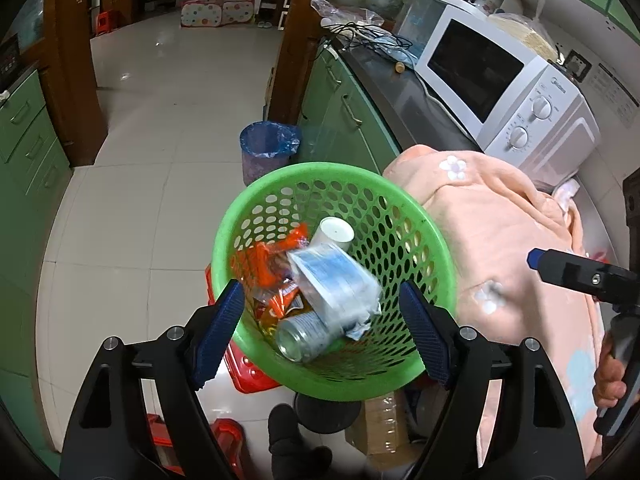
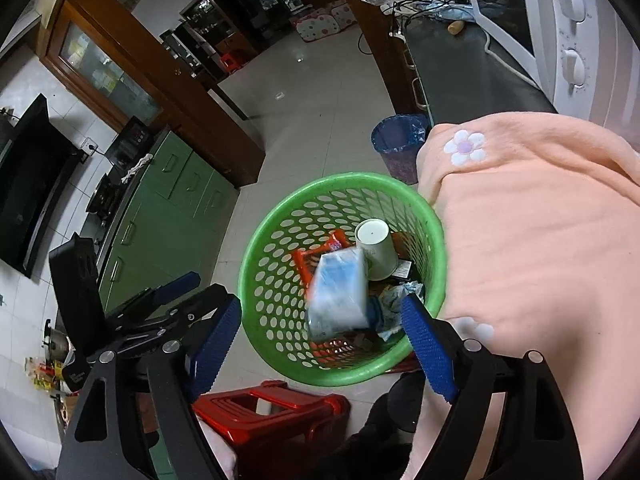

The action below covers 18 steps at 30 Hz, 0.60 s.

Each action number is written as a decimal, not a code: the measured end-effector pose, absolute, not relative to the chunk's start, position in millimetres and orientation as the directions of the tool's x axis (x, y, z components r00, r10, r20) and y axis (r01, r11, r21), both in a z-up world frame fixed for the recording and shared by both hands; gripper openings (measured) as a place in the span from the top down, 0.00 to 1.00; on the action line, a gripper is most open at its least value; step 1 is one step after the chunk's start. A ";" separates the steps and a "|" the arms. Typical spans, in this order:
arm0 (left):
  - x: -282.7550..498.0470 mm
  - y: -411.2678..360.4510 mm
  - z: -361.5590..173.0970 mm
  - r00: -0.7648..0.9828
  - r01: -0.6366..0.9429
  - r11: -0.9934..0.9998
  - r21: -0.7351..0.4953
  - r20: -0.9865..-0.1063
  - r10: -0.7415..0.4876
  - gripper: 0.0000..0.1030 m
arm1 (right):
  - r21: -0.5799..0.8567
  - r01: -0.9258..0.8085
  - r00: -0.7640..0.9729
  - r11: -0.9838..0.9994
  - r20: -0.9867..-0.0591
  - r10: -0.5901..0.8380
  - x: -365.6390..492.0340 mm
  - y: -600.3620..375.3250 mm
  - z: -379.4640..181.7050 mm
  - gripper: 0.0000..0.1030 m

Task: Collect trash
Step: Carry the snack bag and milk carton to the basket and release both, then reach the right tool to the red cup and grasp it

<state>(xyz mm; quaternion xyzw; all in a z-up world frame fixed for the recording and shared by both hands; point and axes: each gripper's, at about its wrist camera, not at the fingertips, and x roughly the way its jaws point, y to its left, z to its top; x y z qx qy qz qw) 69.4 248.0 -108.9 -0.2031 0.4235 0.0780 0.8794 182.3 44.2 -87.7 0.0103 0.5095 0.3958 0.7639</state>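
Trash sits piled in a green basket (image 1: 256, 216), a perforated round one seen from above in both wrist views. Inside lie a white paper cup (image 1: 334, 234) on its side, orange snack wrappers (image 1: 276, 268), a metal can (image 1: 304, 338) near the lower wall, and a pale blue-and-white packet (image 1: 334, 280) that shows blurred on top of the heap (whether it is resting or still in the air cannot be told). A crumpled bit of paper (image 2: 402, 294) lies by the basket's right wall in the right view.

The left claw (image 1: 322, 334) hangs over the basket with its blue pads spread wide apart, nothing pressed between them; the trash only shows through the gap. The right claw (image 2: 326, 346) is likewise spread wide above the basket, its pads gripping nothing. In the left view the right claw's blue tip pokes in from the right edge, with fingers (image 1: 608, 384) of the person's hand wrapped around its handle.

A peach cloth (image 2: 540, 240) with white flower patches lies just beside the basket on its right, covering the edge of the tabletop (image 1: 384, 80). A white microwave (image 1: 504, 92) stands on that tabletop behind the cloth. On the tiled floor (image 1: 160, 140) beyond the basket stands a bin (image 1: 268, 152) lined with a blue bag, and a red stool (image 2: 276, 408) shows below the basket.
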 end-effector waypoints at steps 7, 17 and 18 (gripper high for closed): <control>74.1 235.9 -101.1 0.637 -0.280 0.916 -0.288 -0.770 -0.048 0.22 | 0.389 -0.585 0.231 0.712 -0.762 0.605 179.7 13.8 -71.9 0.17; 84.6 209.1 -90.1 0.642 -0.219 0.936 -0.276 -0.763 -0.075 0.18 | 0.320 -0.518 0.338 0.793 -0.775 0.534 182.6 -56.9 -62.0 0.16; 85.8 205.8 -89.7 0.641 -0.212 0.938 -0.275 -0.763 -0.079 0.18 | 0.313 -0.512 0.346 0.800 -0.777 0.526 182.7 -63.6 -62.4 0.16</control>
